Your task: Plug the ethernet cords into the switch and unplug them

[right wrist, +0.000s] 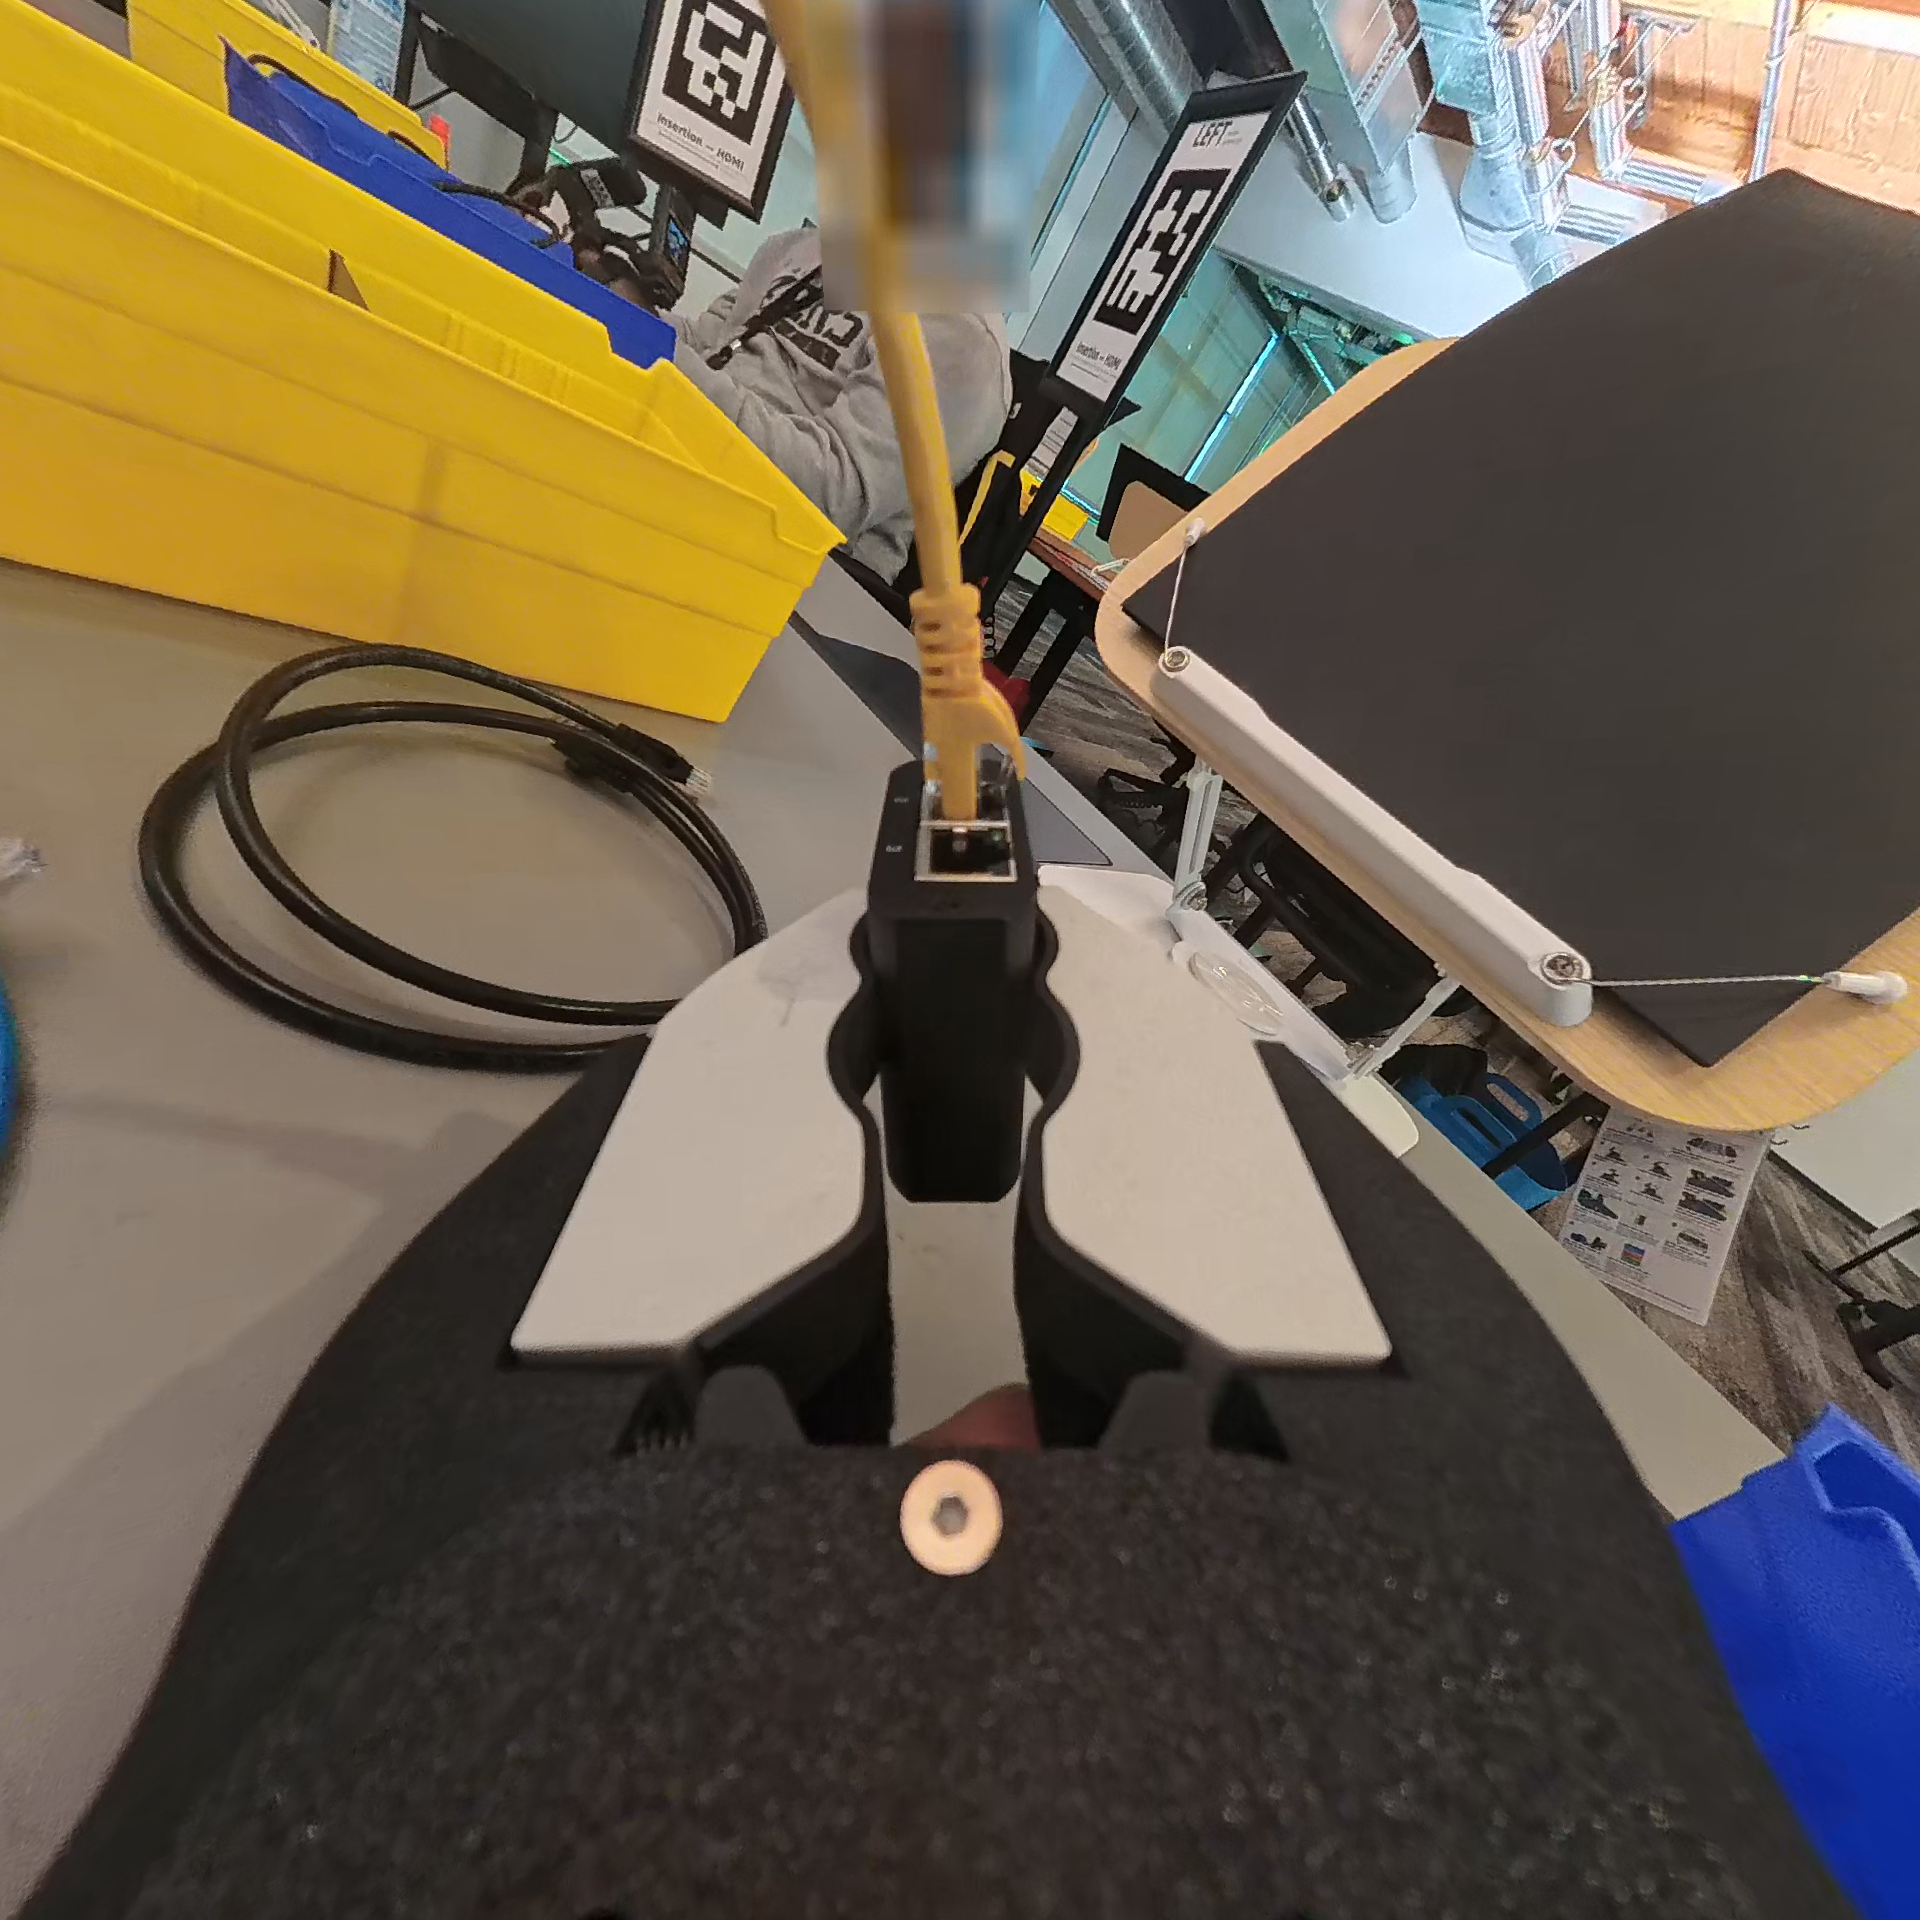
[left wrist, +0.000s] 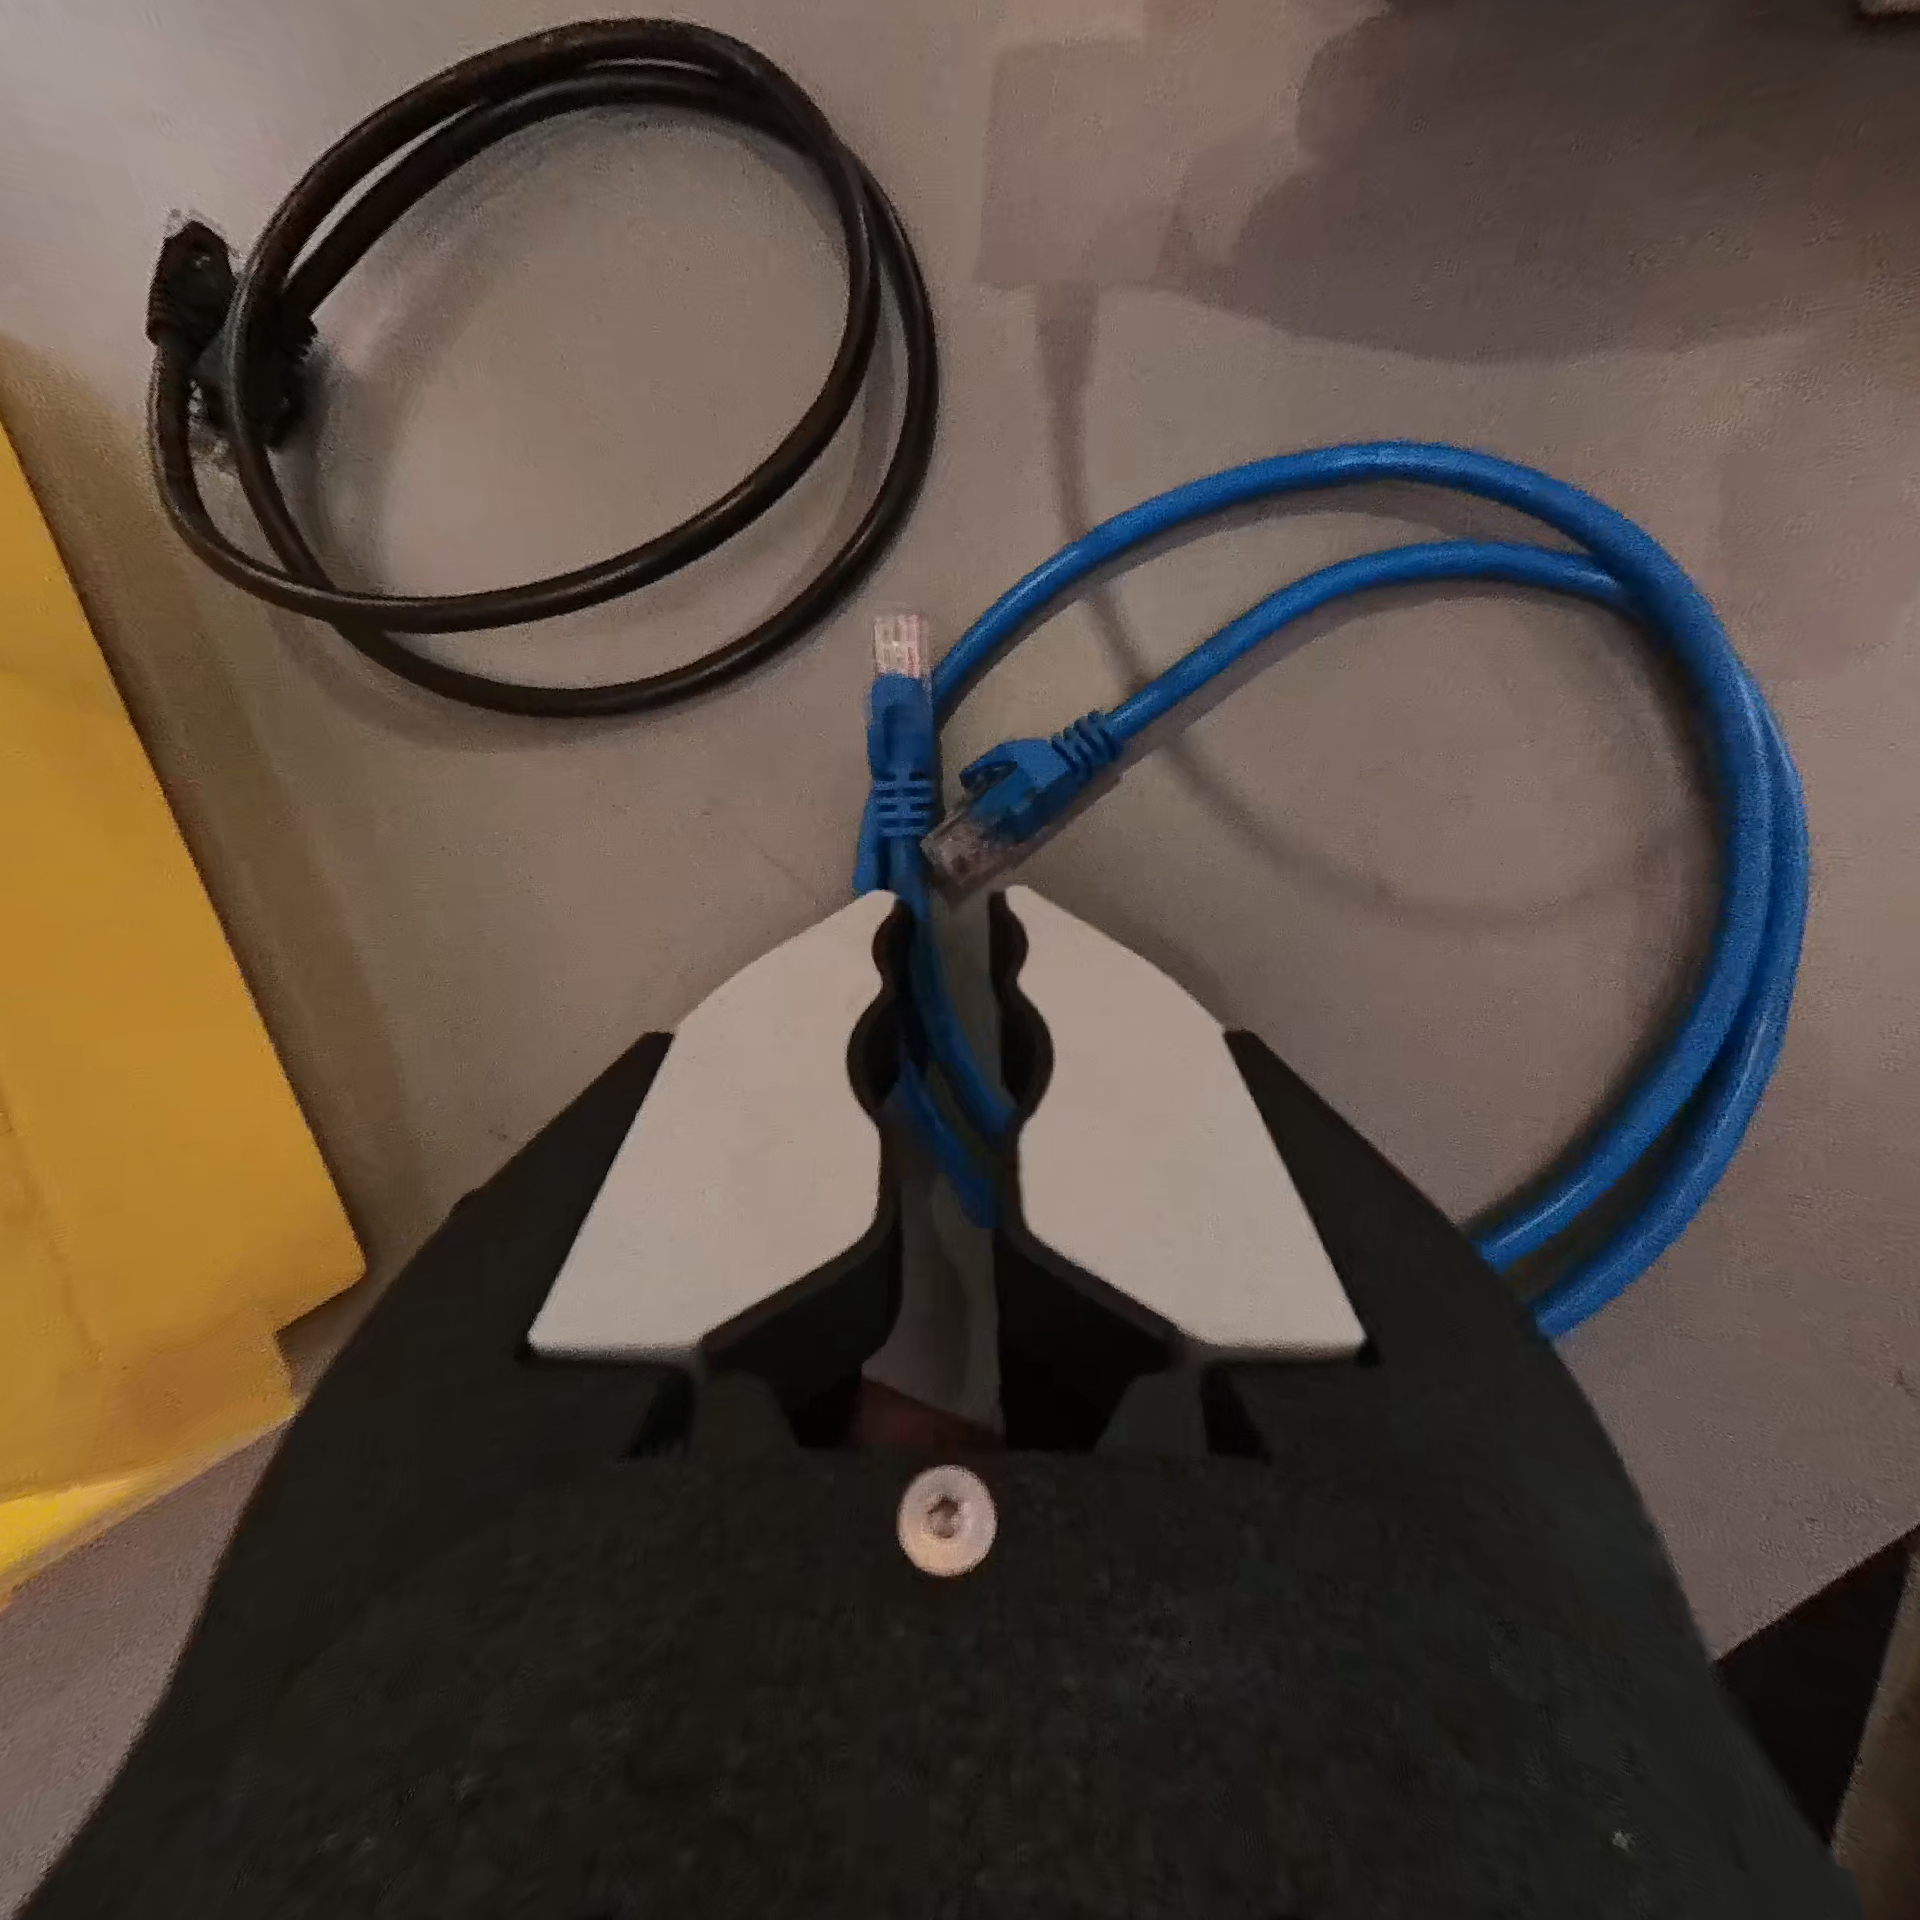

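A: What is the left claw (left wrist: 945, 904) doing?

B: It is pinching the blue ethernet cord (left wrist: 1704, 790) between its narrowed fingers (left wrist: 769, 1049). One blue plug (left wrist: 896, 727) points straight ahead just past the fingertips; the cord's other plug (left wrist: 997, 805) lies crosswise, touching it on the right. The rest of the blue cord loops out to the right of the claw and runs back under it.

A: And ahead of that claw?

B: A coiled black cord (left wrist: 582, 374) lies on the grey bench (left wrist: 1351, 312), ahead and to the left, apart from the blue one. A yellow bin (left wrist: 125, 935) sits at the left edge.

A: The right claw (right wrist: 951, 935)?

B: It is pressed against a black switch (right wrist: 951, 997), which stands out forward between the fingers. A yellow ethernet cord (right wrist: 940, 644) is plugged into the far port and rises straight up ahead of the claw. The nearer port (right wrist: 961, 852) is open.

A: Anything beside it?

B: In this view the black cord (right wrist: 436, 862) rests on the bench (right wrist: 208, 1195) left of the claw, with stacked yellow bins (right wrist: 364, 468) beyond it. A tilted black panel (right wrist: 1558, 582) on a wooden board stands to the right.
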